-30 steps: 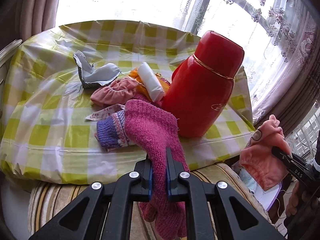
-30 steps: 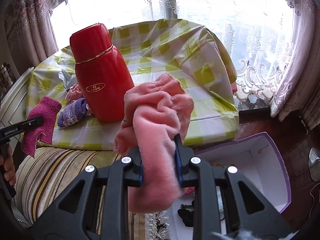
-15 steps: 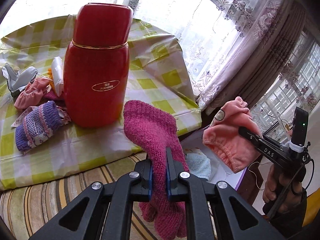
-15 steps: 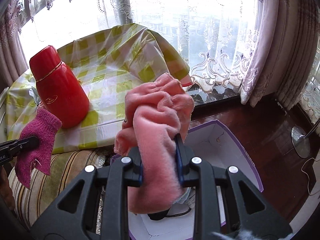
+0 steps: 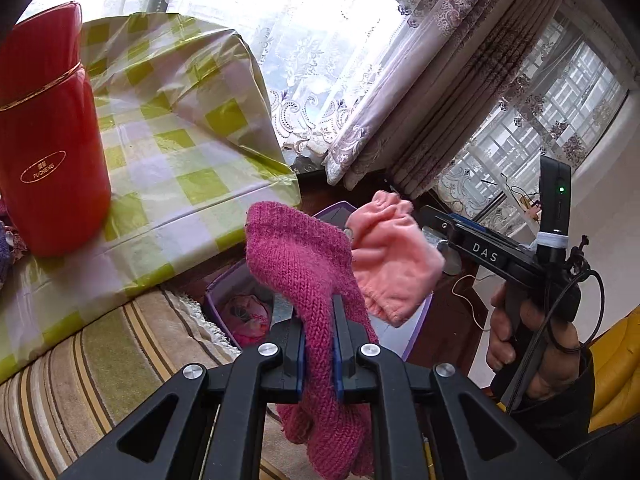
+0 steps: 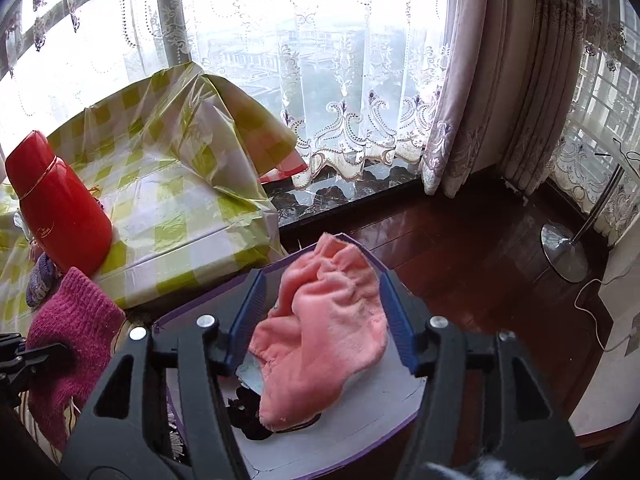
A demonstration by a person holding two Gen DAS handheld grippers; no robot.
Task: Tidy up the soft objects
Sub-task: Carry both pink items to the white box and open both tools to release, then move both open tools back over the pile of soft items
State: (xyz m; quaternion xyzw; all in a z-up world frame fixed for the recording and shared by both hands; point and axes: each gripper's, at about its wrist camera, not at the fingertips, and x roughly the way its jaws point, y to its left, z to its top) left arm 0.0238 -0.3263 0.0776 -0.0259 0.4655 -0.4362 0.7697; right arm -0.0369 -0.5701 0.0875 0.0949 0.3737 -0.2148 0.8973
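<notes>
Lace curtains [image 6: 352, 92] hang behind the table's green-checked cloth [image 6: 168, 200], where a red flask [image 6: 56, 208] stands. On my left gripper [image 5: 320, 344] the pads pinch a magenta knitted sock [image 5: 304, 264]. My right gripper [image 6: 324, 320] has just been opening: its jaws stand wide, and the pink fleece sock [image 6: 324, 332] hangs loose between them above the purple-edged box [image 6: 372, 432] on the floor.

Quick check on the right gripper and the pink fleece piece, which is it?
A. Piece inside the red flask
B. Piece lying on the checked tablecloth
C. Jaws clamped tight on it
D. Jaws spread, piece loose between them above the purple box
D: the right gripper has just been opening, its jaws stand wide of the pink fleece piece, loose between them over the purple box.
</notes>
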